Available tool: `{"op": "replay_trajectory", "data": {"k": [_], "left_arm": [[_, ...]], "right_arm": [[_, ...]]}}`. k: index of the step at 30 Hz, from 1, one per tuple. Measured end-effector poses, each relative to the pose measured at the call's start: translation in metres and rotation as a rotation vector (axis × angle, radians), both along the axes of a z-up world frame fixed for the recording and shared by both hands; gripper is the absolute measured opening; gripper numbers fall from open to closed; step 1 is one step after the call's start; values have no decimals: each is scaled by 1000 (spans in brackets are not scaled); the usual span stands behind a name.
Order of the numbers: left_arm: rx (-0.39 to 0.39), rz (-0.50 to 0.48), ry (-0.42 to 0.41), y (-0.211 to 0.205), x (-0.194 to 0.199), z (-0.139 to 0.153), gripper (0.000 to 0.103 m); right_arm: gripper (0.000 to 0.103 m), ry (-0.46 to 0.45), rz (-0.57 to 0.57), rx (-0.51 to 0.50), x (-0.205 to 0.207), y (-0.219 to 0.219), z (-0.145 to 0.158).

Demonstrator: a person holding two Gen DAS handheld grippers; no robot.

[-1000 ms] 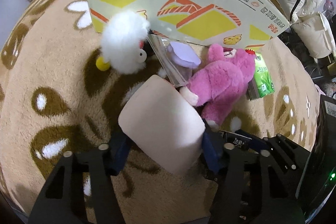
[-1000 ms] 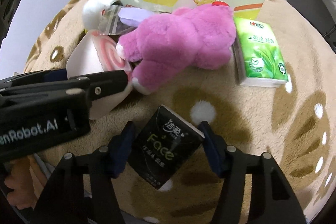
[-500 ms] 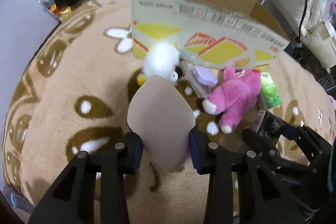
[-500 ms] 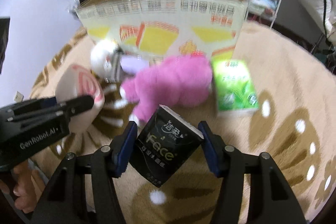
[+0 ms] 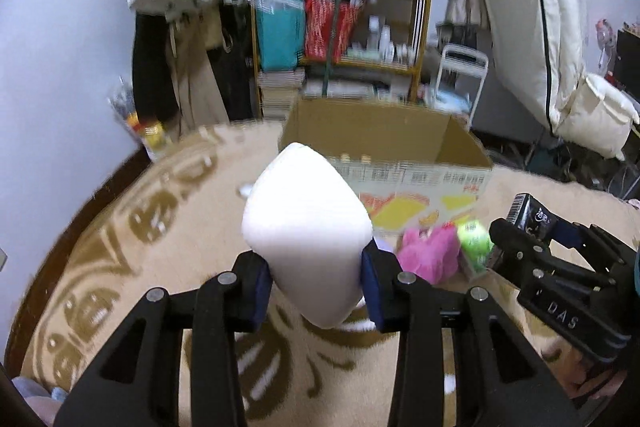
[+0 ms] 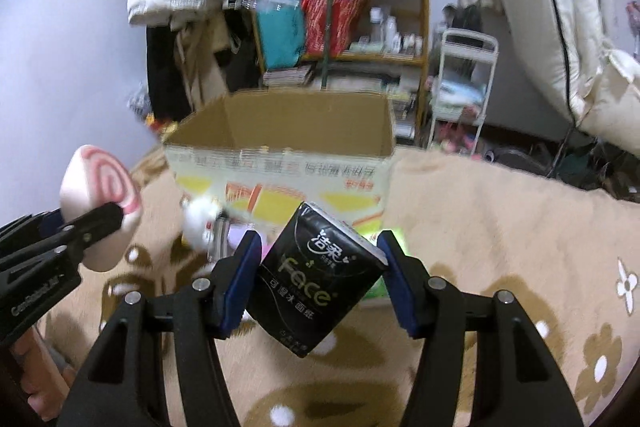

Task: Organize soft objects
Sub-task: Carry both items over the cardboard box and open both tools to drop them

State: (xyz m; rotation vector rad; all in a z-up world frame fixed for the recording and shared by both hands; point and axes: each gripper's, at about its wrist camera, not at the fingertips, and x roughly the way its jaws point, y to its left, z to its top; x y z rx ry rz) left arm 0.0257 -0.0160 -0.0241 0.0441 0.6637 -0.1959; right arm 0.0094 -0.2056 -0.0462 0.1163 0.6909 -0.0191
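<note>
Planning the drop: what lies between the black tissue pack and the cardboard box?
In the right wrist view, only carpet and box wall beyond the black tissue pack; the cardboard box stands open behind.

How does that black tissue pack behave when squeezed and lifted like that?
Probably soft yet shape-keeping: the black tissue pack keeps its corners between the right gripper pads. Likely light, since it hangs tilted on two corners. Its glossy wrapper may be slippery.

I am working in a lived-in home room: a beige flower-patterned plush carpet [image 6: 500,227], a cluttered wooden shelf unit [image 6: 340,19], hanging coats [image 5: 188,39] and a white folded mattress [image 5: 532,11].
</note>
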Motion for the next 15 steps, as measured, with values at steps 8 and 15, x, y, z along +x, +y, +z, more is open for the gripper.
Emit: {"op": "replay_trajectory", "data": {"k": [8,15], "left_arm": [[4,18,-125,3,-8,20,37],[14,14,-216,1,-9,32,38]], "right_arm": [[63,-110,-27,13,-4,-13,23],[63,-200,-54,30,-3,-24,41]]}}
